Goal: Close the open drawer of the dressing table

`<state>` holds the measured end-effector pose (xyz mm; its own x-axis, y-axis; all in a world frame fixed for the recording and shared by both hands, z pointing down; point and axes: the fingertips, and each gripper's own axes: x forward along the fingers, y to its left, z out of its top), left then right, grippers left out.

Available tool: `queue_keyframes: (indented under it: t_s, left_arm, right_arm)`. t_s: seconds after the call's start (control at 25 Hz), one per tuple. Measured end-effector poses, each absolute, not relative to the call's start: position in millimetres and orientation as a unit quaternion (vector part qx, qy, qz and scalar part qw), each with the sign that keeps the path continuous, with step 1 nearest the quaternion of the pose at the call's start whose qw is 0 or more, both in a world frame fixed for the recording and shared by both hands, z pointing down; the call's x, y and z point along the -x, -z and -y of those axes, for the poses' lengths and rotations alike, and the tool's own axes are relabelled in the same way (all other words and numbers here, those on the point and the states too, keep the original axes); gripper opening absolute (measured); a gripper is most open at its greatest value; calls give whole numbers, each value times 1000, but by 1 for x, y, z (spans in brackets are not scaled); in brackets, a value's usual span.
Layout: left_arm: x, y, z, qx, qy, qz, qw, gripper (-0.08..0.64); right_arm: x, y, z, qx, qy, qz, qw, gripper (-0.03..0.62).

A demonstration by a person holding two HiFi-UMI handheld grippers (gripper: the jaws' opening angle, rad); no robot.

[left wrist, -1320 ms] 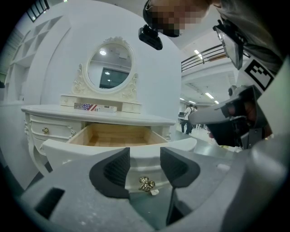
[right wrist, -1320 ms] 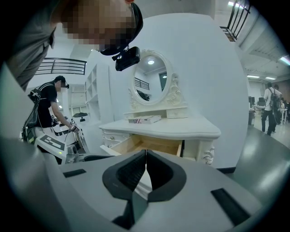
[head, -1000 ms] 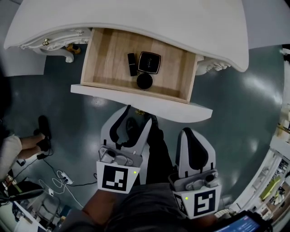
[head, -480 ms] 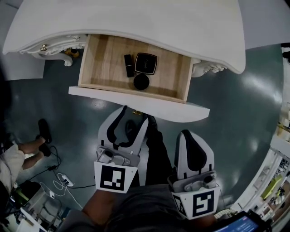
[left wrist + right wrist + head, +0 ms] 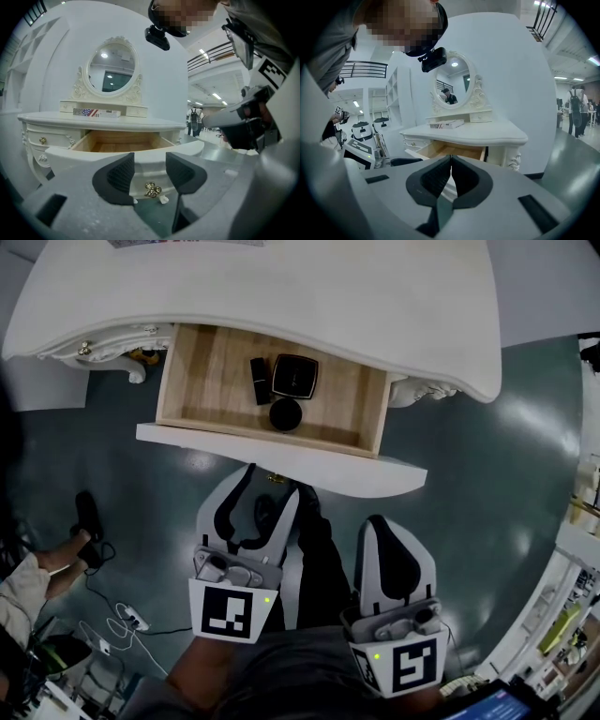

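Evidently at the approach step, the left gripper (image 5: 268, 486), jaws apart, frames the open drawer's (image 5: 328, 465) brass knob (image 5: 151, 189) at centre, the right gripper (image 5: 379, 523) closed and empty; next, push straight inward.

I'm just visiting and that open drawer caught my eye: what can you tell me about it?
The drawer is pulled well out from under the white dressing table. Its box looks like pale bare wood; its curved front is white with a small gold knob. Inside lie a dark tube, a square dark case and a round black pot, close together.
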<state>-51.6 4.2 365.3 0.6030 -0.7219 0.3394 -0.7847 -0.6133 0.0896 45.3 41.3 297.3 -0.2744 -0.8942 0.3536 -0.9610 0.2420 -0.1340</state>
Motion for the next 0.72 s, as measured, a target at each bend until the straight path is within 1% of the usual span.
queue_keyframes:
  t_s: [0.72]
  left_arm:
    - [45,-363,6,-886,-136,427,115,221]
  right_arm:
    - [-51,-296,-30,-591,-163,783,104,14]
